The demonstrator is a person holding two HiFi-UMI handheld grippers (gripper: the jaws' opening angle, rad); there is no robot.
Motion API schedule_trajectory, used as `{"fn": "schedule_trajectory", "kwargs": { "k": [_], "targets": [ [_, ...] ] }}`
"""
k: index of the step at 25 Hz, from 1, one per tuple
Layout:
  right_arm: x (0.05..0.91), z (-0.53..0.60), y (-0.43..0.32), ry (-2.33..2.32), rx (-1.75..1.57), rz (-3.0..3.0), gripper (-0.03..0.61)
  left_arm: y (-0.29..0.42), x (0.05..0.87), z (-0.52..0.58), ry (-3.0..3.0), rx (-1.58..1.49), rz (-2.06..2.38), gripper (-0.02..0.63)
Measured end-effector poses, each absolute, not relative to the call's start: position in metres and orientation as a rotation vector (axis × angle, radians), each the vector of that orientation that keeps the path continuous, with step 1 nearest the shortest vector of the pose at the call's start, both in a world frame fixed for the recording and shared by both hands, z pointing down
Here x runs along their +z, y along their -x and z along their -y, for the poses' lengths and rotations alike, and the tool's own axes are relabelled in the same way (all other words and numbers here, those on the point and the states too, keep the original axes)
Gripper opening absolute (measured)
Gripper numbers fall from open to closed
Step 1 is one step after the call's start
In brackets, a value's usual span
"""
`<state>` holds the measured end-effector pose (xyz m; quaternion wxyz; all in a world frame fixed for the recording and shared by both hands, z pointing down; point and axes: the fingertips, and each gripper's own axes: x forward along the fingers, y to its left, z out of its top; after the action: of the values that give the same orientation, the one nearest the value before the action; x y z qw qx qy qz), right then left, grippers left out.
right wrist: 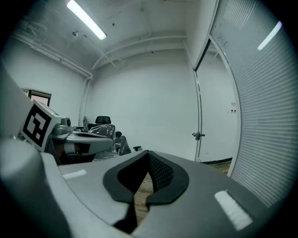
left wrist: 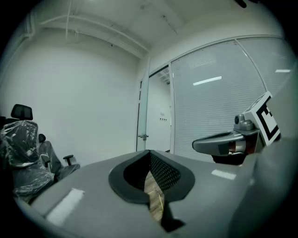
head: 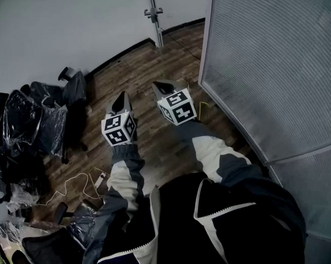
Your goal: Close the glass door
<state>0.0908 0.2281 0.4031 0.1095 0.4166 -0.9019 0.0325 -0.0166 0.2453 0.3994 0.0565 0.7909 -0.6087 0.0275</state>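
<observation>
The glass door (head: 158, 30) stands open at the far end of the wooden floor, seen edge-on, with its metal handle (head: 153, 13) sticking out. In the left gripper view the door (left wrist: 141, 116) and handle (left wrist: 143, 136) are straight ahead; in the right gripper view the door's edge (right wrist: 199, 107) and handle (right wrist: 199, 135) lie right of centre. My left gripper (head: 122, 95) and right gripper (head: 157, 85) are held side by side, well short of the door. Both pairs of jaws meet at the tips with nothing between them, on the left gripper (left wrist: 150, 153) and on the right gripper (right wrist: 149, 153).
A frosted glass partition (head: 277, 73) runs along the right. Office chairs wrapped in plastic (head: 34, 123) crowd the left wall. A white cable and power strip (head: 95, 180) lie on the floor by my left arm. A small yellow item (head: 203, 109) sits at the partition's foot.
</observation>
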Motion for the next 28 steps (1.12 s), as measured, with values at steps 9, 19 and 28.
{"fn": "schedule_trajectory", "kwargs": {
  "k": [9, 19, 28],
  "targets": [
    [0.407, -0.22, -0.075, -1.265, 0.093, 2.642, 0.002, 0.033, 0.397, -0.239, -2.434, 0.1, 1.836, -0.002],
    [0.414, -0.236, -0.036, -1.222, 0.061, 2.651, 0.005, 0.068, 0.396, -0.259, -2.445, 0.105, 1.843, -0.002],
    [0.428, -0.252, 0.01, -1.226, 0.099, 2.649, 0.006, 0.119, 0.412, -0.279, -2.453, 0.057, 1.804, -0.002]
  ]
}}
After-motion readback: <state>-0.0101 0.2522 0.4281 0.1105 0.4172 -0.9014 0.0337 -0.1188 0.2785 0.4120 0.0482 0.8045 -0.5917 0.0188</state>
